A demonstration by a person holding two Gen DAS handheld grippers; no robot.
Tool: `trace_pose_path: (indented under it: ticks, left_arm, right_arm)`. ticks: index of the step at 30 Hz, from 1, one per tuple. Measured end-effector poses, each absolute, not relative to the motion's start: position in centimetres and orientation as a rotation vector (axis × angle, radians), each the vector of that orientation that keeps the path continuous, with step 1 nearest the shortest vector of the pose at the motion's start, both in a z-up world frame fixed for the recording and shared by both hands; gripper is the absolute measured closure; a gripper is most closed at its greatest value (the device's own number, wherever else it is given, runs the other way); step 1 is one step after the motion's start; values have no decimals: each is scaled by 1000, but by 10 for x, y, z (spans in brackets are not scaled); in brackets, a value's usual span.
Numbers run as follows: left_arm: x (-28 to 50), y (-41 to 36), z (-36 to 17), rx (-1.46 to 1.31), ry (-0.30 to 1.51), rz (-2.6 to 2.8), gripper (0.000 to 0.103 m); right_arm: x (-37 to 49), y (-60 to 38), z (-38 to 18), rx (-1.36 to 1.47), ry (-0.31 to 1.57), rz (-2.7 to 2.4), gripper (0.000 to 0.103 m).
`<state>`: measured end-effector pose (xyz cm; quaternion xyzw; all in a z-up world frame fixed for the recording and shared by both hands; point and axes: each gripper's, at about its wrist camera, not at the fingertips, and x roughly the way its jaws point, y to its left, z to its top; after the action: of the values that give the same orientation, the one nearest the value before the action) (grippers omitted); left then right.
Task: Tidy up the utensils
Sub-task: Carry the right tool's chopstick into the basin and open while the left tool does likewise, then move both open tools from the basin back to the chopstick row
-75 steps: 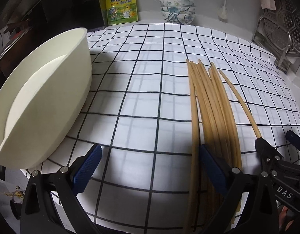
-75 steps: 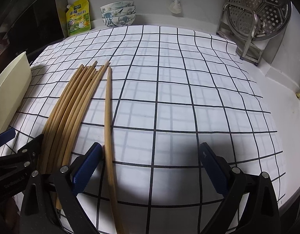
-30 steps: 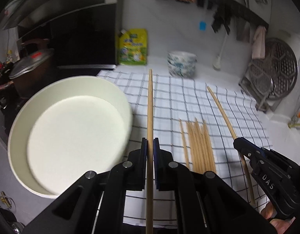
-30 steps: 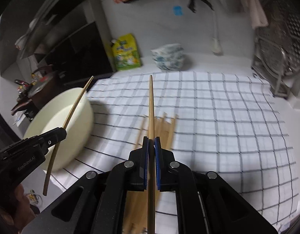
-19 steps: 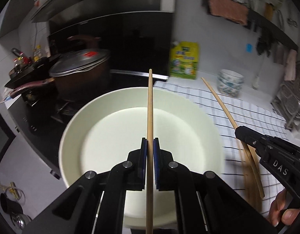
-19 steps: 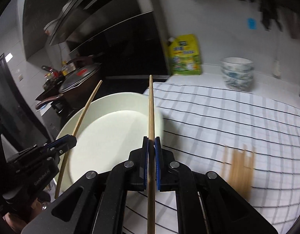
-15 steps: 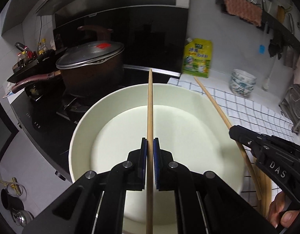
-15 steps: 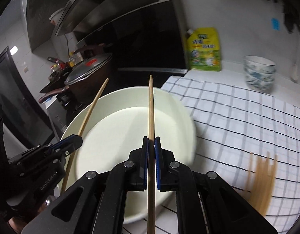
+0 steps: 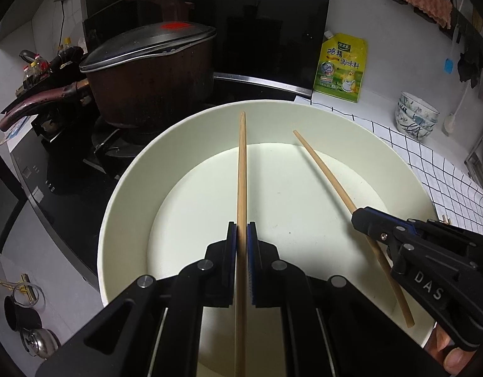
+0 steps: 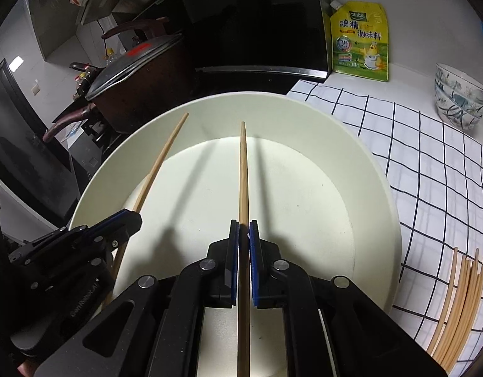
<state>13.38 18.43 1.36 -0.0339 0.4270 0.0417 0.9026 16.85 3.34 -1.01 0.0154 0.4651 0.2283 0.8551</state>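
A wide cream basin (image 9: 398, 169) (image 10: 367, 169) fills the middle of both views. My left gripper (image 9: 241, 229) is shut on a wooden chopstick (image 9: 241, 169) that points out over the basin's inside. My right gripper (image 10: 243, 224) is shut on a second chopstick (image 10: 243, 169), likewise over the basin. Each gripper shows in the other's view: the right gripper (image 9: 359, 218) with its chopstick (image 9: 323, 169) at the right, the left gripper (image 10: 134, 216) with its chopstick (image 10: 161, 160) at the left. Several more chopsticks (image 10: 458, 301) lie on the checked cloth (image 10: 430, 163).
A dark lidded pot (image 9: 147, 72) stands on the stove behind the basin at the left. A yellow seasoning pouch (image 9: 342, 66) leans against the back wall. Patterned bowls (image 9: 416, 119) are stacked at the far right on the counter.
Both grippers have carried their chopsticks left from the checked cloth to over the basin and dropped slightly. The pile of chopsticks has slid to the right edge of the right wrist view.
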Motion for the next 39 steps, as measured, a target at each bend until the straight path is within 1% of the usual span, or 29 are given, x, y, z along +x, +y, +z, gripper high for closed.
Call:
trace_pose_path:
  ticks: [1, 3, 4, 5, 6, 7, 8, 10, 12, 14, 18, 20, 21, 22, 29, 30, 31, 36, 39]
  left_arm:
    - [133, 184, 14, -69, 885, 91, 95]
    - [131, 185, 15, -78, 883, 91, 88]
    - [130, 186, 15, -79, 881, 93, 77]
    - [128, 187, 16, -80, 874, 97, 63]
    - [126, 188, 18, -82, 863, 105, 57]
    - [124, 188, 20, -84, 852, 110, 45]
    - [122, 189, 22, -85, 840, 115, 42]
    - [117, 190, 25, -84, 828, 128, 41]
    - [113, 192, 27, -89, 820, 139, 38]
    - [108, 193, 28, -86, 808, 154, 33]
    - [98, 193, 29, -80, 793, 176, 28]
    - [90, 191, 31, -81, 778, 182, 21]
    - [87, 191, 31, -80, 772, 184, 20]
    - [83, 189, 32, -79, 764, 184, 20]
    - [66, 177, 36, -86, 751, 154, 16]
    - [64, 176, 36, -91, 752, 145, 16]
    - [62, 173, 36, -94, 755, 132, 16]
    - [50, 161, 41, -78, 743, 102, 16]
    - [44, 155, 44, -79, 734, 91, 14]
  right_arm:
    - [168, 32, -10, 33, 978, 476, 96]
    - [166, 29, -8, 40, 965, 476, 95]
    - [164, 29, -6, 40, 960, 475, 88]
    - [163, 28, -3, 36, 951, 470, 85]
    - [162, 27, -2, 31, 943, 464, 81]
    - [160, 26, 0, 26, 936, 460, 81]
    - [159, 25, 2, 25, 931, 458, 81]
    - [157, 23, 4, 30, 927, 458, 80]
    - [152, 22, 5, 36, 923, 463, 78]
    - [146, 21, 7, 30, 915, 464, 77]
    - [128, 17, 11, -7, 870, 413, 75]
    - [120, 12, 13, -11, 858, 400, 70]
    - [117, 10, 14, -10, 856, 396, 66]
    - [113, 7, 15, -10, 854, 392, 64]
    - [85, -13, 21, 14, 830, 365, 62]
    - [81, -15, 23, 7, 823, 352, 60]
    - [77, -17, 26, -1, 810, 339, 56]
    - [59, -31, 36, 6, 778, 321, 55]
    - [51, -43, 39, 17, 771, 304, 55]
